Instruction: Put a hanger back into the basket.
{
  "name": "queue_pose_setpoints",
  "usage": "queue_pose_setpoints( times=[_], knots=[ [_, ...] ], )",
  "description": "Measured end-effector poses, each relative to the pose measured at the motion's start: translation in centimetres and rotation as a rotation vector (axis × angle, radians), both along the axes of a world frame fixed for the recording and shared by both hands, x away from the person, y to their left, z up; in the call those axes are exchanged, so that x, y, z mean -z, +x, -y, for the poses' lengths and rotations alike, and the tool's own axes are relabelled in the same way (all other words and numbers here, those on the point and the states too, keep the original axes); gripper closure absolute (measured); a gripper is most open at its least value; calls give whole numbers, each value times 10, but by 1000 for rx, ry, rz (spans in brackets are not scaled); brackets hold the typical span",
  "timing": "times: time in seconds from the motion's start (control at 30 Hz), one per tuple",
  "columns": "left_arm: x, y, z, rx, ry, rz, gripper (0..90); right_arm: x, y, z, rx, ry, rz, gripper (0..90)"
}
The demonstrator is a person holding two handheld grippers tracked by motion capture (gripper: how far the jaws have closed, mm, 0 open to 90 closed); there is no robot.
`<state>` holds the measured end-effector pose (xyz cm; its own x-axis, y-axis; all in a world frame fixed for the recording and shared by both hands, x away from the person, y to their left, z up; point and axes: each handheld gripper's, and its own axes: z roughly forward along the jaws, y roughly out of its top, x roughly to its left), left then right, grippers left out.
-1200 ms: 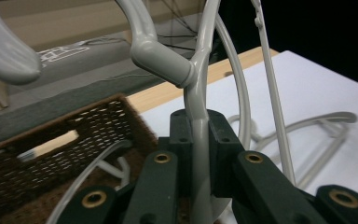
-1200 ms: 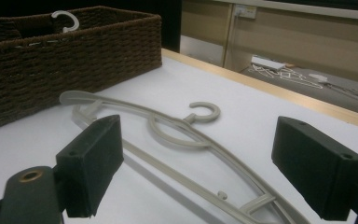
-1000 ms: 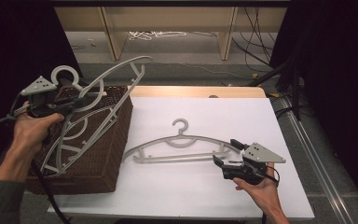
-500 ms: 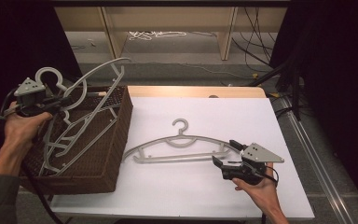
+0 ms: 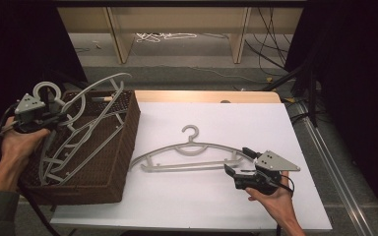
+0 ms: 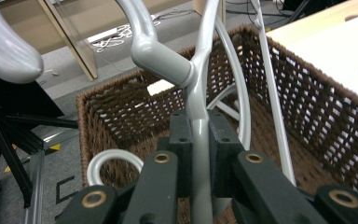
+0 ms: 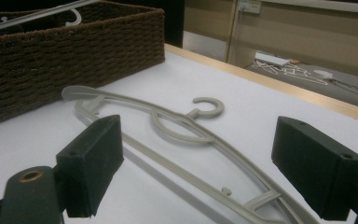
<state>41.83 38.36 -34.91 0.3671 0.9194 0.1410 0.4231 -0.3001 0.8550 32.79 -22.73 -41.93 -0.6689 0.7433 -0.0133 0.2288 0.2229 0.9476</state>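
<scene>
My left gripper [image 5: 53, 118] [image 6: 200, 140] is shut on the neck of a grey plastic hanger [image 5: 96, 101] [image 6: 161, 56]. The hanger hangs tilted over a brown wicker basket [image 5: 128, 128] [image 6: 335, 116], with its lower part inside. Another grey hanger [image 5: 74, 147] lies in the basket, its hook [image 6: 105, 161] against the bottom. A third grey hanger [image 5: 192, 155] [image 7: 186, 126] lies flat on the white table top [image 5: 202, 118]. My right gripper [image 5: 236, 173] [image 7: 207, 161] is open just above the table at that hanger's right end, one jaw on either side of the arm without touching it.
The basket [image 7: 74, 51] stands on the left part of the table. A wooden strip [image 5: 206, 96] runs along the far table edge. Beyond it stand wooden shelf legs [image 5: 115, 34] and loose cables [image 5: 165, 36] on the floor. Dark curtains hang on both sides.
My left hand has moved left and down, carrying the held hanger lower into the basket. The right hand and the hanger on the table have stayed put.
</scene>
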Motion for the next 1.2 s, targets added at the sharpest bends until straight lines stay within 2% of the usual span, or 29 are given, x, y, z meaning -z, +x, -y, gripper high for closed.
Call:
queue_pose_setpoints(
  times=[0.03,0.07,0.17,0.23,0.27,0.3,0.43,0.47,0.5,0.53,0.57,0.6,0.67,0.7,0.77,0.8,0.9,0.93,1.0,1.03,1.13,1.2],
  knots=[
    [2,-1,-2,4,5,-1,821,0,0,0,0,-2,-1,174],
    [4,-2,-2,2,3,-3,821,1,1,0,6,-6,19,174],
    [11,-5,-5,-1,16,-22,821,1,1,0,3,-5,-1,174],
    [15,-6,-7,7,30,-39,821,2,2,0,-5,-7,13,174],
    [18,-6,-7,3,16,-40,821,2,2,0,-2,-12,10,174],
    [20,-7,-8,0,23,-46,821,0,1,1,1,-32,-5,175],
    [26,-7,-9,1,16,-59,821,0,1,1,2,-35,-6,174],
    [26,-6,-10,11,39,-71,821,2,2,0,1,-14,4,175],
    [27,-6,-8,10,35,-74,821,2,1,-1,3,-9,-10,175],
    [28,-5,-7,15,53,-83,821,2,2,0,3,-13,9,175],
    [29,-4,-4,13,65,-93,820,2,2,0,2,-12,6,175],
    [28,-3,-6,28,107,-115,820,2,1,-1,1,-9,-8,175],
    [30,-2,-7,21,117,-127,821,2,1,-1,-2,-10,-12,175],
    [31,-2,-8,16,123,-130,821,2,2,0,2,-16,7,175],
    [34,-1,-9,12,164,-145,820,2,2,0,3,-13,9,175],
    [36,0,-9,9,161,-154,820,2,1,0,2,-4,-13,175],
    [39,2,-9,23,157,-160,820,1,1,1,5,-25,-3,175],
    [40,2,-7,27,160,-164,819,2,2,0,0,-8,9,175],
    [42,4,-4,38,172,-172,819,2,2,0,4,-8,-7,175],
    [43,5,-1,42,177,-179,819,2,2,0,4,-14,7,175],
    [49,6,4,43,196,-183,818,2,2,0,1,-12,4,175],
    [53,8,6,52,195,-197,816,2,1,0,-3,-11,-13,175]
  ],
)
